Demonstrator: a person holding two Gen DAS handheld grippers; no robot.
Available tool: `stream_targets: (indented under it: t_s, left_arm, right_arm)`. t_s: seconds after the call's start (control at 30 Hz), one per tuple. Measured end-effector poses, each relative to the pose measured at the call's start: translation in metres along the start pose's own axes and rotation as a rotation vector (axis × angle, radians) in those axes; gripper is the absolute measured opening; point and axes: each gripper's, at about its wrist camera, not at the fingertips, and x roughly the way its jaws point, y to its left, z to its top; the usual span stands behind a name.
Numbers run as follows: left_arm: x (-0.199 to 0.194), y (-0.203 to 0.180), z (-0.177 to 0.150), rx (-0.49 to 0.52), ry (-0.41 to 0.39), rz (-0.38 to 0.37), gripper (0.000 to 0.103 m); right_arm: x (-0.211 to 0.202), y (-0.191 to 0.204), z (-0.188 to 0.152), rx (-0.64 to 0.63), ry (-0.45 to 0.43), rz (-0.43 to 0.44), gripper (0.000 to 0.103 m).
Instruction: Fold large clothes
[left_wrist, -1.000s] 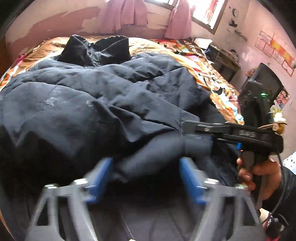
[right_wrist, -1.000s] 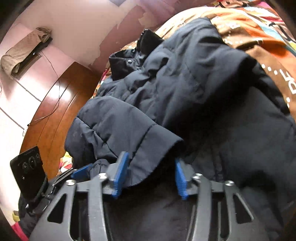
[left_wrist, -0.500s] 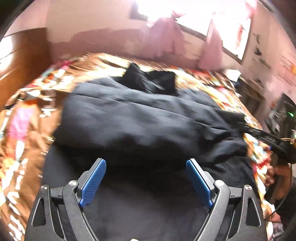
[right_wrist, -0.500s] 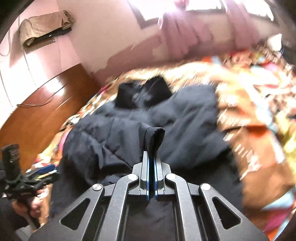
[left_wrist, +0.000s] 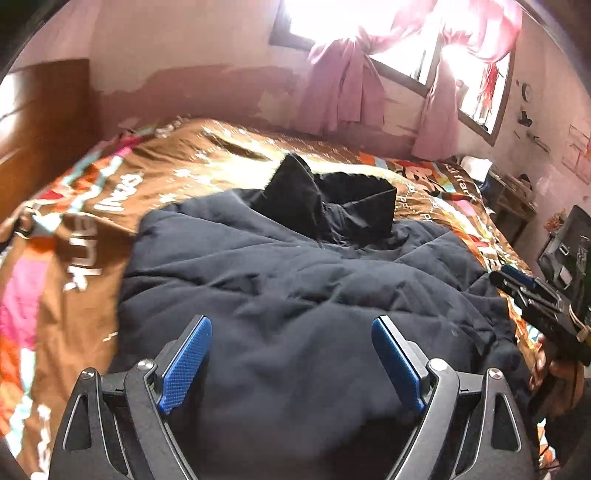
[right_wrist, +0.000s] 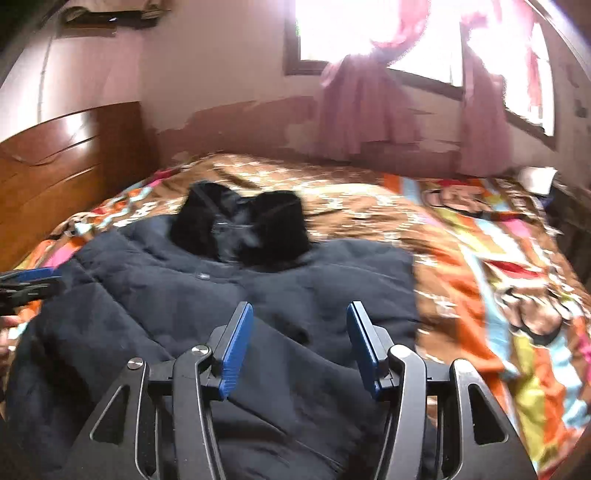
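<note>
A large dark navy padded jacket (left_wrist: 295, 288) lies spread on the bed, its black collar (left_wrist: 332, 206) at the far end. My left gripper (left_wrist: 291, 362) is open and empty above the jacket's near part. My right gripper (right_wrist: 299, 350) is open and empty above the jacket (right_wrist: 221, 314), whose collar (right_wrist: 240, 229) lies beyond. The right gripper also shows at the right edge of the left wrist view (left_wrist: 535, 299). The left gripper shows at the left edge of the right wrist view (right_wrist: 29, 284).
The bed has a brown and multicoloured cover (left_wrist: 92, 229) (right_wrist: 498, 277). A wooden headboard (right_wrist: 55, 166) stands at the left. Pink curtains (left_wrist: 343, 92) hang at the window on the far wall. A small table (left_wrist: 509, 192) stands at the right.
My right gripper has let go of the jacket's sleeve and opened. Both grippers have pulled back and risen, so more of the bed shows. The jacket lies flatter.
</note>
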Motion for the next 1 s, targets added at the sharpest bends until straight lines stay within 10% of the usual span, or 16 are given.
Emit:
stream_targets:
  t_s: [0.43, 0.83, 1.0]
  left_arm:
    - [0.059, -0.031, -0.017, 0.188, 0.325, 0.072, 0.087]
    - [0.078, -0.041, -0.032, 0.261, 0.339, 0.165, 0.09]
    - [0.064, -0.028, -0.009, 0.202, 0.368, 0.064, 0.09]
  right_arm:
    - [0.058, 0.033, -0.037, -0.053, 0.443, 0.22, 0.049]
    - [0.069, 0.039, -0.056, -0.096, 0.422, 0.205, 0.05]
    - [0.064, 0.027, -0.034, -0.076, 0.469, 0.283, 0.052]
